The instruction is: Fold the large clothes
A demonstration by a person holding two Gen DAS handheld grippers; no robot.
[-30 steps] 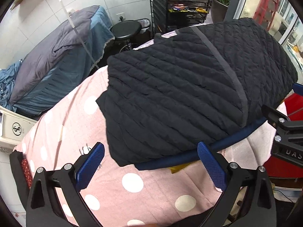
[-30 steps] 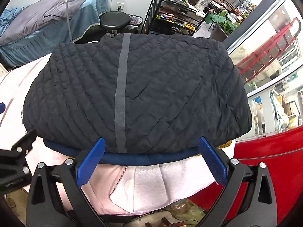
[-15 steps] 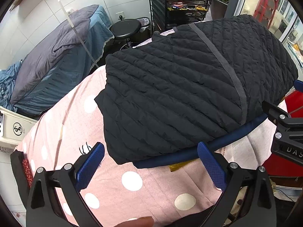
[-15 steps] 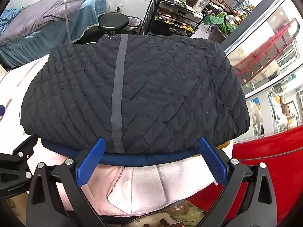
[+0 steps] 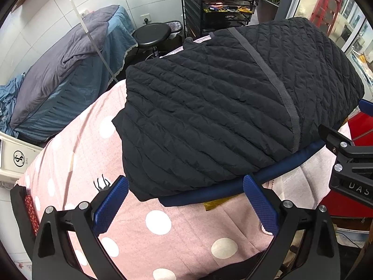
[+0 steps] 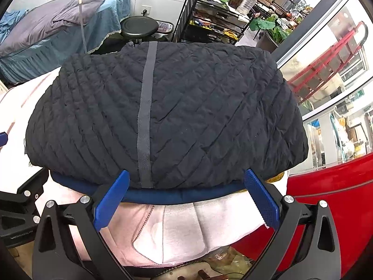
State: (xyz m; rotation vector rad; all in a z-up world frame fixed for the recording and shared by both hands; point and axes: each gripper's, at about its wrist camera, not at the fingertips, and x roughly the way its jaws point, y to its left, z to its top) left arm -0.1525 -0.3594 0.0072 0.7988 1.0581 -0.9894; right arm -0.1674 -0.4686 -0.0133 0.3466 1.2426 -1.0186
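A black quilted jacket with a grey centre strip lies folded on a pink polka-dot sheet; a navy hem shows along its near edge. It also fills the right wrist view. My left gripper is open and empty, its blue pads just short of the jacket's near left corner. My right gripper is open and empty at the jacket's near edge, straddling the navy hem.
A bed with grey and blue covers, a black stool and a black wire rack stand behind. A red surface is at the right. The right gripper's body shows at the left wrist view's right edge.
Both grippers have drifted slightly; the jacket sits a little lower and closer in the views. Both stay open and the jacket has not moved.
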